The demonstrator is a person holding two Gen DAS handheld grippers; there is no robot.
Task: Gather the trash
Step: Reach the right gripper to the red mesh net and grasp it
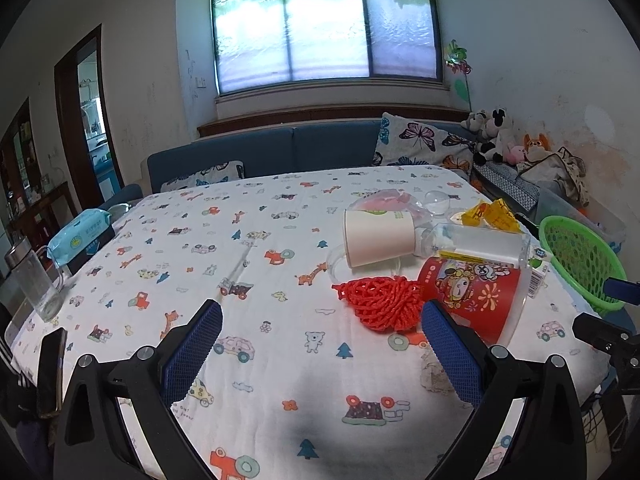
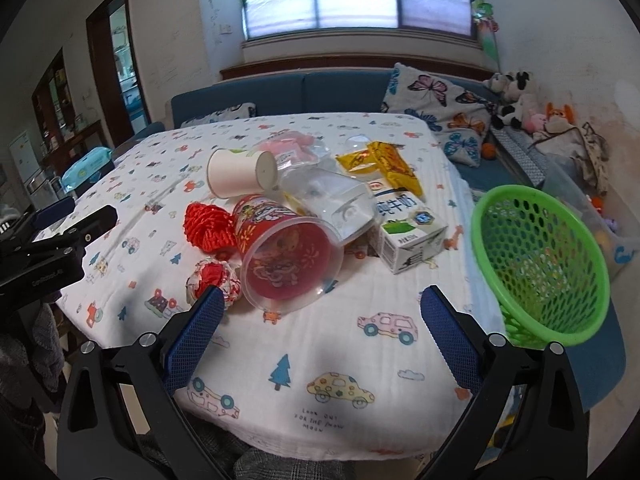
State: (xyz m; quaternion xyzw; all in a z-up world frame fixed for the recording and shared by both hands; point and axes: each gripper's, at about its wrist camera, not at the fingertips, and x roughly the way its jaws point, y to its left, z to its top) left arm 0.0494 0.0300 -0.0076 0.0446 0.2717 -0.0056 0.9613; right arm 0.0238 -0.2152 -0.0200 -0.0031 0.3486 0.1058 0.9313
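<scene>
1. Tabletop (image 2: 328, 364), covered by a white cloth printed with cars, trees and giraffes. A blue sofa runs behind it, under a window.
2. Green mesh basket (image 2: 540, 264) at the tabletop's right edge, tilted with its mouth towards the right wrist camera. Looks empty, as far as the mesh lets me see.
3. Trash lies in a loose heap on the right half of the tabletop, left of the basket.
4. Red printed plastic cup (image 2: 288, 248) lies on its side, open mouth towards the right claw, nearest item in the heap.
5. Clear plastic bottle (image 1: 476, 242) lies across the back of the red cup, touching it.
6. White paper cup (image 2: 240, 174) on its side behind the red cup.
7. Milk carton (image 2: 408, 232) on its side, just right of the red cup, between it and the basket.
8. Yellow wrapper (image 2: 384, 164) behind the carton, crumpled.
9. Red net bag (image 1: 380, 302) bunched against the red cup's left side.
10. Small red-and-white wrapper ball (image 2: 214, 278) just in front of the net, beside the right claw's left finger.
11. Left claw (image 1: 320, 344): jaws spread wide, nothing between them, over bare cloth left of the heap.
12. Right claw (image 2: 322, 320): jaws wide apart, holding nothing, just short of the red cup's mouth.
</scene>
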